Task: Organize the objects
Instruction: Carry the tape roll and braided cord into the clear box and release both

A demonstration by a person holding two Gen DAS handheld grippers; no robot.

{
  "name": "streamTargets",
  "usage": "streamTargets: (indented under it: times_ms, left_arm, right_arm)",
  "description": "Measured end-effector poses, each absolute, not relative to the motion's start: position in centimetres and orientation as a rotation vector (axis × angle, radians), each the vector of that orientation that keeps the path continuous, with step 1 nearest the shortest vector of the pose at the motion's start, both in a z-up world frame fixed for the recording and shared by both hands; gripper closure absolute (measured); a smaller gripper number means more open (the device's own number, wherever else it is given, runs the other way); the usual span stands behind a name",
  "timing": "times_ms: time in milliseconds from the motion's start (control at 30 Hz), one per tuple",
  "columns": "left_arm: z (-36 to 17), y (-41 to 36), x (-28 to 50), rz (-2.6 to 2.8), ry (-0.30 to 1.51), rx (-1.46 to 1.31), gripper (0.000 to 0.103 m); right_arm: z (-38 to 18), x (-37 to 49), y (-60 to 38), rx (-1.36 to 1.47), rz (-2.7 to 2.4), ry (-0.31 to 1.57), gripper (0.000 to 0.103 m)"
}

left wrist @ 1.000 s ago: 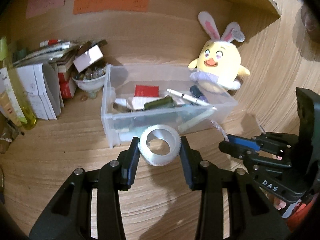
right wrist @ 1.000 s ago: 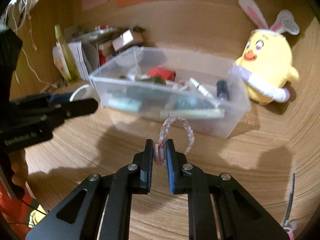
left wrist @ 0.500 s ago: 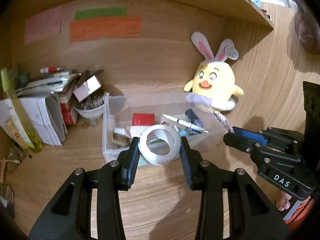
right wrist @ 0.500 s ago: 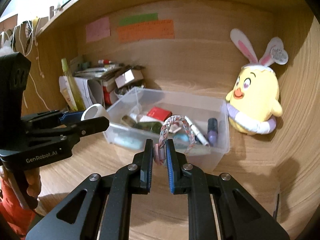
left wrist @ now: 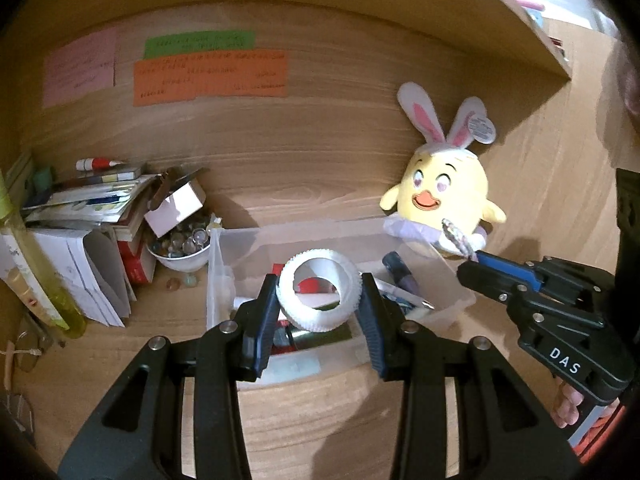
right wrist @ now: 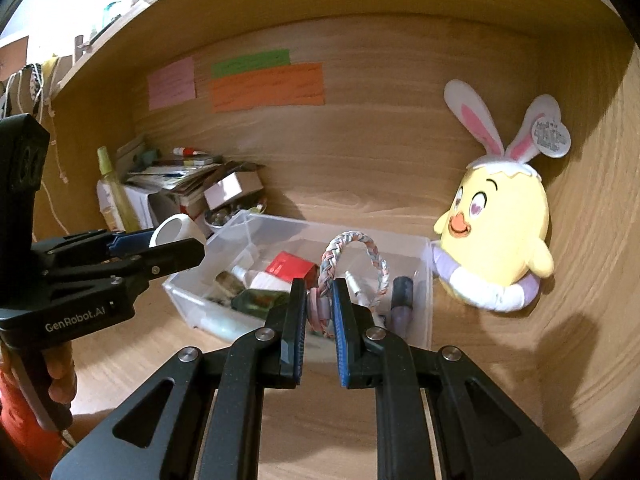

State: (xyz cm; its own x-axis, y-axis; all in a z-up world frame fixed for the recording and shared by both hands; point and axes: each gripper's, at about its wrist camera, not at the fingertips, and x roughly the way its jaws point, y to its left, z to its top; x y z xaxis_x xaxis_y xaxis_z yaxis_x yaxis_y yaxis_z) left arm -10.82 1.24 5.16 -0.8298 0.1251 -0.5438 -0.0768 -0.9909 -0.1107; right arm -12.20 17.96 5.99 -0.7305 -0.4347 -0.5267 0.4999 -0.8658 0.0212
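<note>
A clear plastic bin [left wrist: 448, 300] lies just ahead of and below both hand-held grippers. The left hand-held gripper [left wrist: 319, 312] grasps a white tape roll [left wrist: 318, 296]; the right hand-held gripper [right wrist: 320, 308] pinches a braided bracelet [right wrist: 356, 260].

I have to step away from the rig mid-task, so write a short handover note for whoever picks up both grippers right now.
Left gripper: shut on the white tape roll, held in the air above the clear plastic bin.
Right gripper: shut on the braided bracelet, its loop standing up, also over the bin.
Bin: on the wooden desk, beside the yellow plush chick; already holds a red box, a pen and small bottles.
Done: both items picked up and brought to the bin.
Left: lower and release each into the bin; the clutter at the left looks unsorted.
</note>
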Motion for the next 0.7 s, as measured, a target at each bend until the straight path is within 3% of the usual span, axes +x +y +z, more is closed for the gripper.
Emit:
streamTargets:
  times_ms: [333,700]
  left_arm:
    - [4.0,0.6,-14.0,2.918,-0.134,-0.954,0.064]
    - [0.6,-1.1,-16.8,2.876,-0.176,-1.11,0.064]
  right_arm:
    - [6.5,-15.1,17.4,0.719,-2.535,0.182,0.091]
    - [2.1,-18.9,15.6,0.877,-2.483,0.238,0.091]
